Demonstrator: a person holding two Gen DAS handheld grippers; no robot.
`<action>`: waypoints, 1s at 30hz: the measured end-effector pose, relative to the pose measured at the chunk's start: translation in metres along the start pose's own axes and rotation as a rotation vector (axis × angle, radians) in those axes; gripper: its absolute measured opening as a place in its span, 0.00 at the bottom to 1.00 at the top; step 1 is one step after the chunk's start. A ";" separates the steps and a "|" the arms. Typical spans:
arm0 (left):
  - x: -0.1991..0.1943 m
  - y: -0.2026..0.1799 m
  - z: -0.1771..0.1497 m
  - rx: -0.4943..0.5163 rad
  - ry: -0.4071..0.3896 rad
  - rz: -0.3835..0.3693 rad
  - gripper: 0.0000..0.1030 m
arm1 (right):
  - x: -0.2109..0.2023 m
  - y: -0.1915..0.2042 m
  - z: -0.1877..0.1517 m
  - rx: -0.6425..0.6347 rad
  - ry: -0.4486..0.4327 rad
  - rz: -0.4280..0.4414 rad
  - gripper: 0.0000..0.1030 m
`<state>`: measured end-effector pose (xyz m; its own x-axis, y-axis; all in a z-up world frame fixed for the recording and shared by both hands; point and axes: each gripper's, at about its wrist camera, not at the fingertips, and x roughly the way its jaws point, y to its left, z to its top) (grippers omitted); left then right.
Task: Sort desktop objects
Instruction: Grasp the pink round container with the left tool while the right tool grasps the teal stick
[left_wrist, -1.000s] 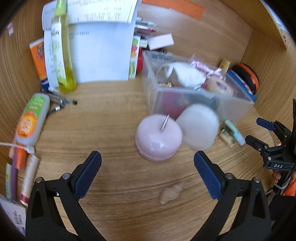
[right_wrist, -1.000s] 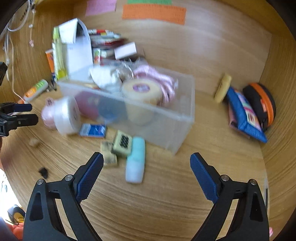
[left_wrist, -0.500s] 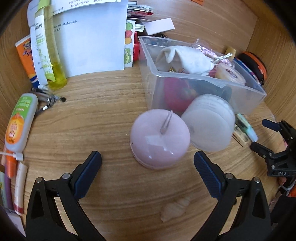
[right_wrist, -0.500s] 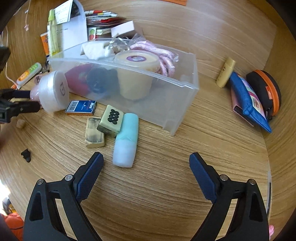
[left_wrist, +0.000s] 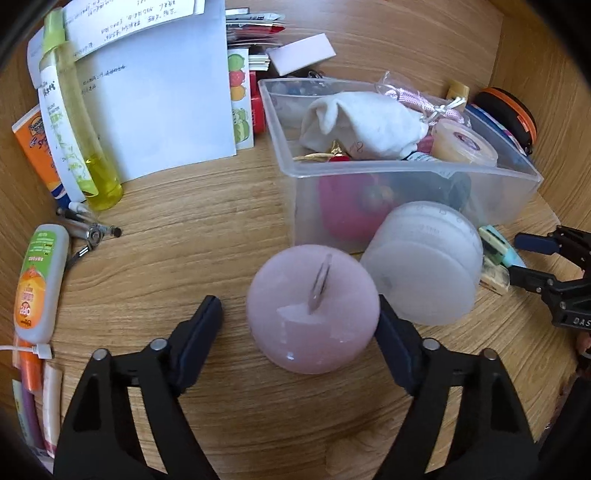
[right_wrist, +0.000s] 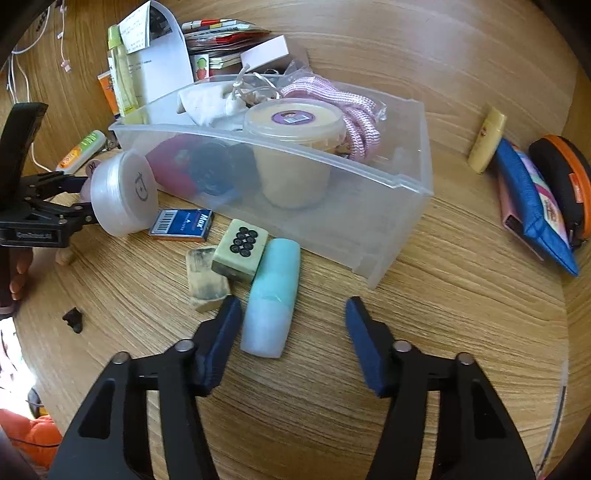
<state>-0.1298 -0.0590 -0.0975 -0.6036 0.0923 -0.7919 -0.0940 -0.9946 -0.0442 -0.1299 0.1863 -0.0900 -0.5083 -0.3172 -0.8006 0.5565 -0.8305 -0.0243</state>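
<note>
A pink round case (left_wrist: 312, 308) lies on the wooden desk in front of a clear plastic bin (left_wrist: 406, 184). My left gripper (left_wrist: 299, 325) is open around it; the right finger touches its side, the left finger stands off. A white round container (left_wrist: 424, 262) leans beside it. My right gripper (right_wrist: 291, 332) is open, its fingers on either side of the near end of a mint-green tube (right_wrist: 273, 295). A mahjong tile (right_wrist: 240, 247) and a worn eraser (right_wrist: 205, 277) lie just left of the tube. The bin (right_wrist: 369, 192) holds a cream tub (right_wrist: 295, 147), pink rope and a white cloth.
A yellow bottle (left_wrist: 77, 129), white papers (left_wrist: 155, 103), an orange-green tube (left_wrist: 37, 284) and pens lie left. A blue box (right_wrist: 183, 223) sits by the bin. A blue pouch (right_wrist: 532, 206), black-orange case (right_wrist: 565, 177) and yellow stick (right_wrist: 485, 142) lie right.
Both grippers moved forward and narrowed. The left now straddles the pink case; the right now reaches the mint-green tube.
</note>
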 end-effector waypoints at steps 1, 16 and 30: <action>0.000 0.000 0.001 -0.001 -0.001 0.001 0.74 | 0.001 0.000 0.001 -0.004 -0.001 0.011 0.43; -0.004 0.008 0.002 -0.079 -0.034 0.011 0.61 | 0.003 0.008 0.008 -0.019 -0.025 0.032 0.22; -0.038 0.003 -0.007 -0.096 -0.166 0.076 0.61 | -0.041 -0.006 0.011 0.051 -0.146 0.074 0.22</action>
<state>-0.1016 -0.0662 -0.0722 -0.7289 0.0156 -0.6844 0.0275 -0.9983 -0.0521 -0.1202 0.1993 -0.0504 -0.5591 -0.4388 -0.7034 0.5638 -0.8233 0.0655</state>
